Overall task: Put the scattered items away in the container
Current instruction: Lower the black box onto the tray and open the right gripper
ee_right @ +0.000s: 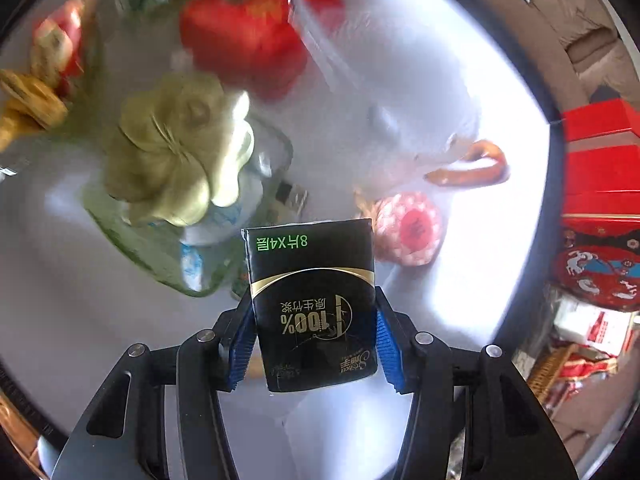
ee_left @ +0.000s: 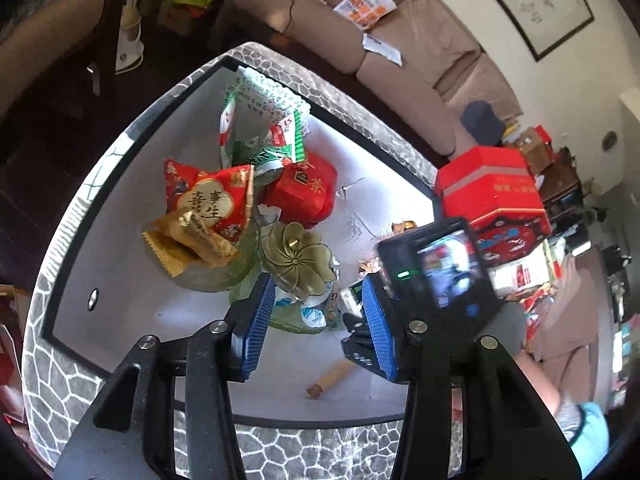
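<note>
My right gripper is shut on a black tissue pack and holds it above the white table. A green glass dish on the table holds a green flower-shaped lid, a red snack packet and gold packets; the dish and lid also show in the right wrist view. My left gripper is open and empty, just in front of the dish. The right gripper's body is beside it.
A red box and a green-white bag lie behind the dish. A brown roll lies near the table's front edge. A pink round sweet and a pretzel-like snack lie at right. Red tins stand off the table.
</note>
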{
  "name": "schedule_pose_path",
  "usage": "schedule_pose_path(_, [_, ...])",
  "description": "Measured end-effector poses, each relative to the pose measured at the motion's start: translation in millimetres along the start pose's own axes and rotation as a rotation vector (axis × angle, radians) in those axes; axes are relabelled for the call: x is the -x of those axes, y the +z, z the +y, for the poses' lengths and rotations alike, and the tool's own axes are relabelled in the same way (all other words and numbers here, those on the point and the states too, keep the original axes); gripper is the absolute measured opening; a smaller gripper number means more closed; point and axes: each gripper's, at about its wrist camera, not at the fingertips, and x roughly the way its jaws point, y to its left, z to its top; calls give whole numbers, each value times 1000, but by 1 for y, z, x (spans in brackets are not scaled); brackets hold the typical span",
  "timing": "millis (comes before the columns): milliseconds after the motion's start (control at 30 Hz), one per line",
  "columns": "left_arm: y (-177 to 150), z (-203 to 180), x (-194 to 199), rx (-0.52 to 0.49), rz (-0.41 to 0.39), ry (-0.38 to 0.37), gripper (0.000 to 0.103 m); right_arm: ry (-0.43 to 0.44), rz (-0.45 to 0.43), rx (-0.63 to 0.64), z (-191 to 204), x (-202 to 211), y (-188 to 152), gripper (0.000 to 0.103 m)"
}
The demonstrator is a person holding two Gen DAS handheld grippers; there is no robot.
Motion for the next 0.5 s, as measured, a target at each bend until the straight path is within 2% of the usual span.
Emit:
schedule_pose_path(67, [1, 6, 0, 18, -5, -13, 42, -39, 16, -12, 1, -8, 3, 54])
schedule_pose_path(233, [-1, 16, -4, 31, 3, -36, 45, -25, 19, -168, -14, -13, 15, 55])
schedule_pose_path(500, [-5, 11, -9, 22, 13, -54, 45, 0, -23, -166, -17, 0, 15, 70])
